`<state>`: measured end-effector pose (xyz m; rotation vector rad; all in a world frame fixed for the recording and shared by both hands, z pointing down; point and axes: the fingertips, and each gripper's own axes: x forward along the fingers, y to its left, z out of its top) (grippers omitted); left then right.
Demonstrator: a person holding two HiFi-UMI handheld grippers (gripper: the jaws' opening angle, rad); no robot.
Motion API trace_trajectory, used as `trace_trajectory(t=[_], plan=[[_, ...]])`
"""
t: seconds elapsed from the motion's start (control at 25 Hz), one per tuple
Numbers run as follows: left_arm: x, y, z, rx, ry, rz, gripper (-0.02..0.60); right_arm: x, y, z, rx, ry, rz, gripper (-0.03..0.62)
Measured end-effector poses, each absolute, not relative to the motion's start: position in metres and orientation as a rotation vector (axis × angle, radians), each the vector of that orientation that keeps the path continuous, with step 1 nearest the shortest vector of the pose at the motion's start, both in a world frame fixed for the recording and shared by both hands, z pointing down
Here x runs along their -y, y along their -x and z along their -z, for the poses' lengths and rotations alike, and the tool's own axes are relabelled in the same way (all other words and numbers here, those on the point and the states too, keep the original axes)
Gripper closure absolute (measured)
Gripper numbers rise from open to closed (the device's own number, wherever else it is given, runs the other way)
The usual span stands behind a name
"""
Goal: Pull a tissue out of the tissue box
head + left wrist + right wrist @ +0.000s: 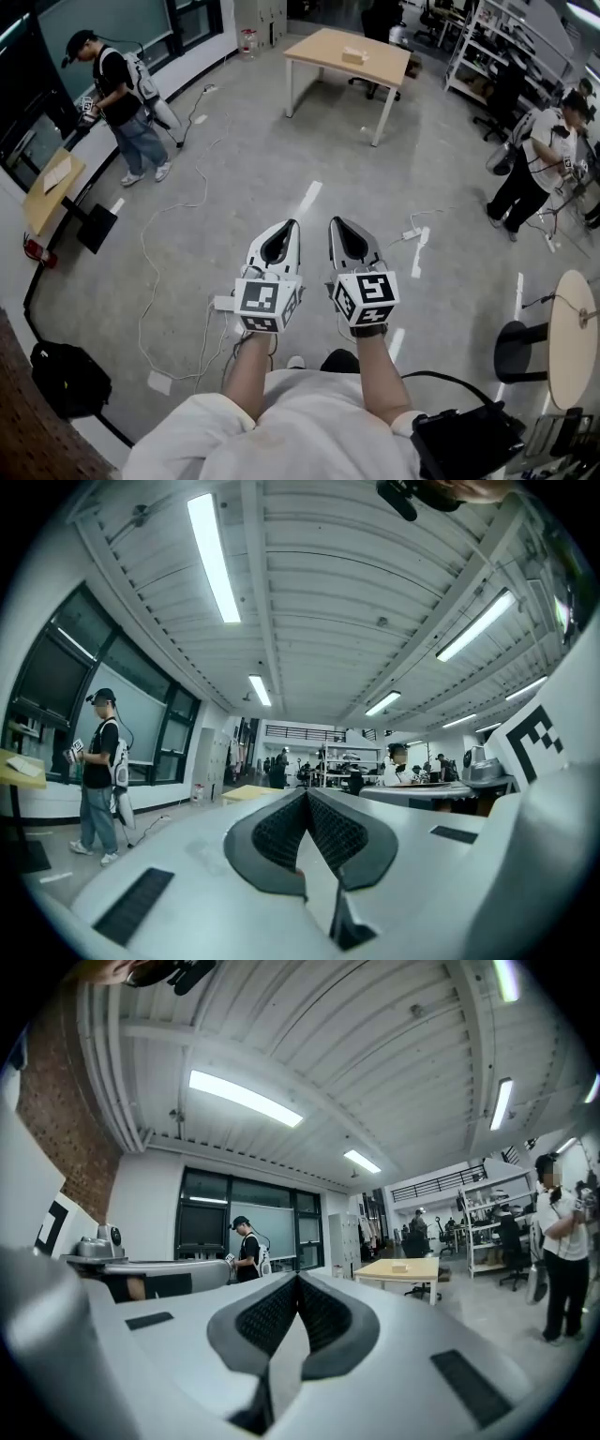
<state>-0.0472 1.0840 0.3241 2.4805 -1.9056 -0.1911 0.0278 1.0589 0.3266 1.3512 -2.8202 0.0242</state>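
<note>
Left gripper view first: left gripper (307,794) closed, pads together at the tips, nothing between. Same in the right gripper view: right gripper (297,1279) shut tight and empty. Both held level and side by side in front of the chest, above bare floor (244,141), touching nothing.

Further out, loose cables (142,281) and a power strip (411,233) on that floor, along the way to the table (319,47). On the table, well apart from both grippers, a small pale box (353,55). Probably the tissue box, though too small to say for sure, and no tissue to be made out from here.

Task not yet begun, by the look of it. Possible trouble ahead:

- Catching a foot on the cables while crossing, with eyes kept on the grippers.
- Arriving with jaws shut and merely poking the box, or shoving it along the table. Needs opening first.
- Lifting the whole box along with the tissue, since likely light and pinned by nothing. Worth steadying with the other gripper.
- Tearing the tissue by nipping only a thin corner and yanking.
- Clamping the cardboard edge of the slot instead of the tissue, through a poor line of approach.
</note>
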Motion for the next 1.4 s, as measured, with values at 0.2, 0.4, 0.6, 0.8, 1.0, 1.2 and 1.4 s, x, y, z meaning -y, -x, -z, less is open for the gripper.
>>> trace_trajectory(t=[0.2, 0.4, 0.6, 0.8, 1.0, 1.2, 1.4], plan=[[-1.071, 0.04, -0.326, 1.914, -2.465, 0.204, 0.58, -1.041, -0.034, -0.33, 2.818, -1.308, -0.061, 0.592], [-1.03, 0.048, -0.303, 1.916, -2.485, 0.254, 0.58, -0.998, -0.018, -0.317, 2.833, -1.282, -0.05, 0.592], [-0.972, 0.055, -0.293, 1.986, -2.477, 0.265, 0.58, -0.939, -0.006, -0.31, 2.87, -1.196, -0.024, 0.592], [-0.915, 0.051, -0.315, 1.979, -2.404, 0.269, 0.58, -0.885, -0.014, -0.306, 2.932, -1.154, -0.043, 0.592], [-0.873, 0.064, -0.325, 2.021, -2.35, 0.255, 0.58, -0.837, -0.009, -0.321, 2.943, -1.149, -0.11, 0.592], [-0.837, 0.073, -0.332, 2.081, -2.293, 0.264, 0.58, -0.793, -0.012, -0.333, 2.927, -1.161, -0.121, 0.592], [-0.782, 0.083, -0.349, 2.042, -2.323, 0.23, 0.58, -0.744, 0.009, -0.347, 2.91, -1.181, -0.135, 0.592]])
